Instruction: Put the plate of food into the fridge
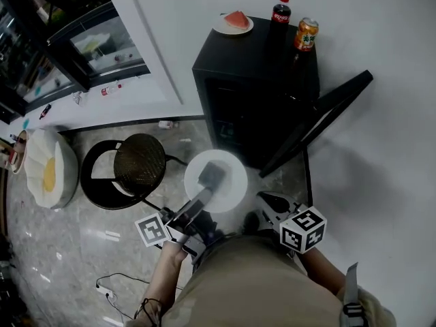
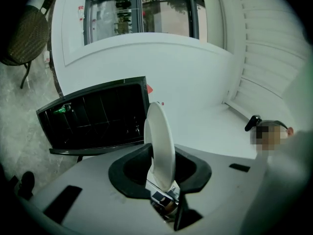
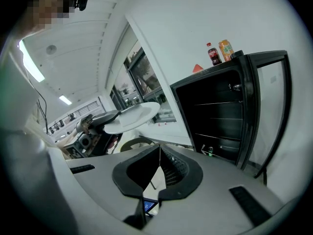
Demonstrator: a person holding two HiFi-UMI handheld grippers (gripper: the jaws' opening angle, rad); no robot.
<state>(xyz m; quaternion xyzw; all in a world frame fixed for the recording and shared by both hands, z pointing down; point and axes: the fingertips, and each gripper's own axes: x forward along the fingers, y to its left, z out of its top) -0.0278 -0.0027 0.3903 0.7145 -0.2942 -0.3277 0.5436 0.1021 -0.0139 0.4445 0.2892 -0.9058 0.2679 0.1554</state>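
My left gripper [image 1: 211, 176] is shut on the rim of a white plate [image 1: 228, 182], which it holds level in front of the person; I see no food on it. In the left gripper view the plate [image 2: 161, 136] stands edge-on between the jaws of the left gripper [image 2: 162, 173]. The black fridge [image 1: 255, 80] stands ahead with its door [image 1: 320, 121] swung open to the right. On its top are a plate with a watermelon slice [image 1: 234, 22], a cola bottle [image 1: 281, 11] and an orange can [image 1: 306, 34]. My right gripper [image 1: 269, 199] is shut and empty, right of the plate.
A round black stool [image 1: 136, 165] stands left of the held plate, and a white cushion with a yellow centre [image 1: 49, 169] lies further left. Glass-fronted cabinets [image 1: 82, 39] line the far left. A cable [image 1: 116, 285] lies on the floor. The fridge shelves [image 3: 220, 116] look dark.
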